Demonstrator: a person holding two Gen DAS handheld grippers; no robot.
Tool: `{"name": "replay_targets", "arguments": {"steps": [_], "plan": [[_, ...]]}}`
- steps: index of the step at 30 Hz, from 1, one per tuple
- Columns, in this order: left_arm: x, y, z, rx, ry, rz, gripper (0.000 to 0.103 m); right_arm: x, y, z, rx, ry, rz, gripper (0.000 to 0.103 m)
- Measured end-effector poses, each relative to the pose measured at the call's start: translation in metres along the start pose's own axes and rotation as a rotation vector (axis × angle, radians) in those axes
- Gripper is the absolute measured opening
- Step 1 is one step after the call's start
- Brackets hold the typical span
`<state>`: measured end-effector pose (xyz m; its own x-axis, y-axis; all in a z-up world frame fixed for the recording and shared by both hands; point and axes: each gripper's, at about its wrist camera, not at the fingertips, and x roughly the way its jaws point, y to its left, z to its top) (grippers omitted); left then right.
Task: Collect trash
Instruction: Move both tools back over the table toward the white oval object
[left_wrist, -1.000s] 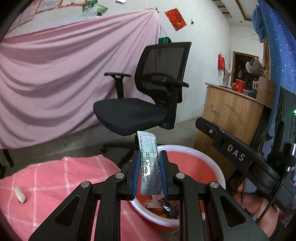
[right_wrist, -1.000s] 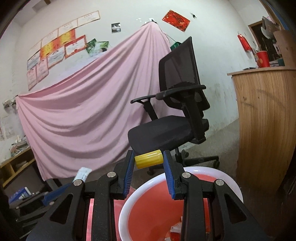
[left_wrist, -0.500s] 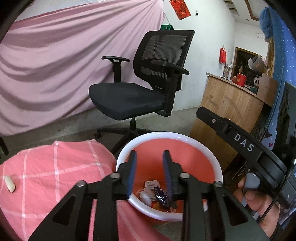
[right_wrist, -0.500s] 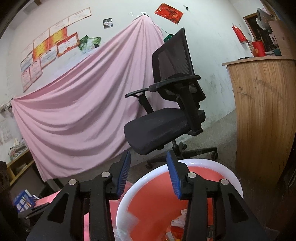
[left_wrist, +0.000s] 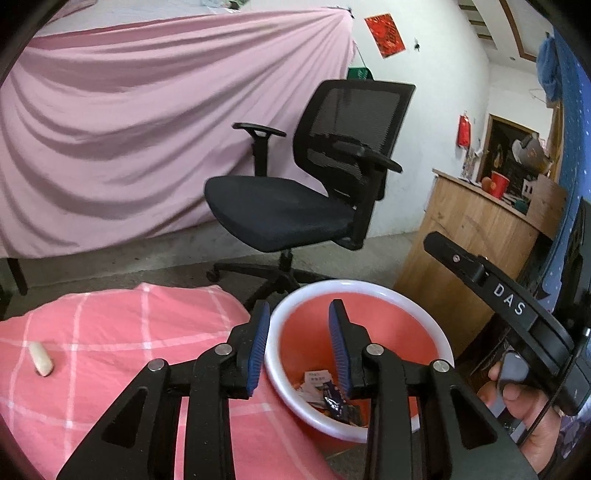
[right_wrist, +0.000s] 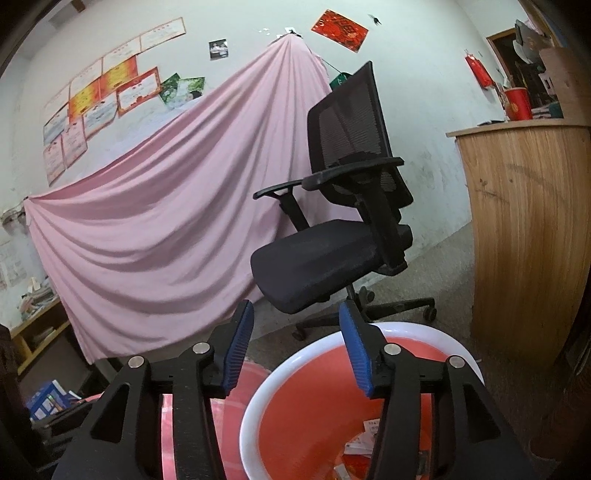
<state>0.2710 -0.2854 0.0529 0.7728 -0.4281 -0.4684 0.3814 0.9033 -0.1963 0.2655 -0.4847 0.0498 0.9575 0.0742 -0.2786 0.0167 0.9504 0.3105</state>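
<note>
- Left wrist view: the left gripper (left_wrist: 298, 341), black-armed with blue ribbed pads, hangs over the near rim of a round red plastic basin with a white rim (left_wrist: 421, 314); its jaws are opening and nothing sits between them.
- Crumpled paper scraps and a dark wrapper (left_wrist: 325, 387) lie on the basin's floor, below the gripper's right finger.
- The basin stands just beside a pink cloth with a white check pattern (left_wrist: 110, 332), on which a small pale oblong object (left_wrist: 41, 358) rests, well apart from the basin at far left.
- At right, a person's hand (left_wrist: 524, 410) grips the handle of the right gripper's black body (left_wrist: 509, 306), marked "DAS", which reaches over the basin's far right side.
- Beyond stand a black mesh-backed office chair (left_wrist: 295, 206), a draped pink sheet (left_wrist: 129, 147) and a wooden counter (left_wrist: 469, 236) with a red cup (left_wrist: 498, 183) on it.
- Right wrist view: the right gripper (right_wrist: 295, 347) is released, its jaws opening wide with nothing between the blue pads, poised above the basin's white rim (right_wrist: 424, 328).
- Paper trash (right_wrist: 365, 443) shows on the red floor of the basin, partly hidden by the gripper's right arm.
- The same chair (right_wrist: 332, 258), the pink sheet (right_wrist: 166, 221), framed certificates on the wall (right_wrist: 103, 99) and the counter (right_wrist: 528, 221) fill the background.
</note>
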Motion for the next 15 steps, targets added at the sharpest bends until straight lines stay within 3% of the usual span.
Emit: {"name": "replay_targets", "arguments": {"steps": [5,7,9,11,13,15], "plan": [[-0.024,0.021,0.006,-0.02,-0.055,0.052,0.038,0.0,0.019,0.002,-0.017,-0.011,0.019,0.055],[-0.034,0.031,0.006,-0.031,-0.074,0.084,0.046,0.0,0.029,0.002,-0.024,-0.022,0.033,0.072],[-0.045,0.044,0.006,-0.049,-0.103,0.117,0.058,-0.002,0.04,0.001,-0.03,-0.044,0.045,0.082],[-0.056,0.057,0.005,-0.065,-0.131,0.149,0.06,-0.001,0.052,0.001,-0.037,-0.055,0.058,0.085],[-0.065,0.071,0.003,-0.082,-0.147,0.172,0.06,0.0,0.063,-0.001,-0.048,-0.071,0.067,0.095],[-0.075,0.085,0.0,-0.103,-0.163,0.2,0.071,0.001,0.076,-0.004,-0.057,-0.092,0.078,0.103]]}}
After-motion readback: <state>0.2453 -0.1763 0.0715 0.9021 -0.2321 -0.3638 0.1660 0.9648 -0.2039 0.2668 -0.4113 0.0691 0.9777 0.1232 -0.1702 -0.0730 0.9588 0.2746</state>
